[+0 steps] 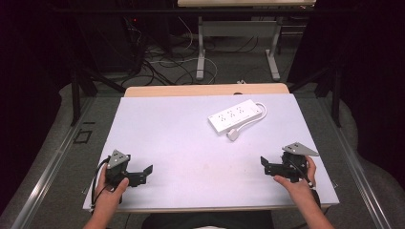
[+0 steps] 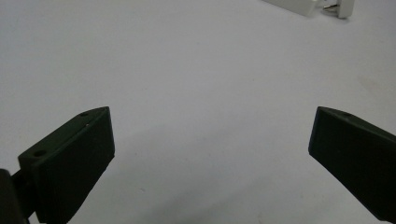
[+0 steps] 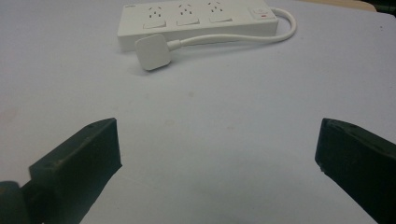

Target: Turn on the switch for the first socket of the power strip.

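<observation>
Both my grippers, left gripper (image 1: 143,172) & right gripper (image 1: 265,163), spread wide w/ nothing held, sit well near of the power strip (image 1: 235,116); grabbing its loose plug (image 1: 232,135) could drag the strip off-line.

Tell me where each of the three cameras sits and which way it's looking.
High view: above the person's side, looking forward and down on the white table; both hands, left gripper and right gripper show.
Left gripper view: rides the left gripper, facing across the table; open jaws.
Right gripper view: rides the right gripper, facing the power strip; open jaws.
Shared: the power strip and its plug.
</observation>
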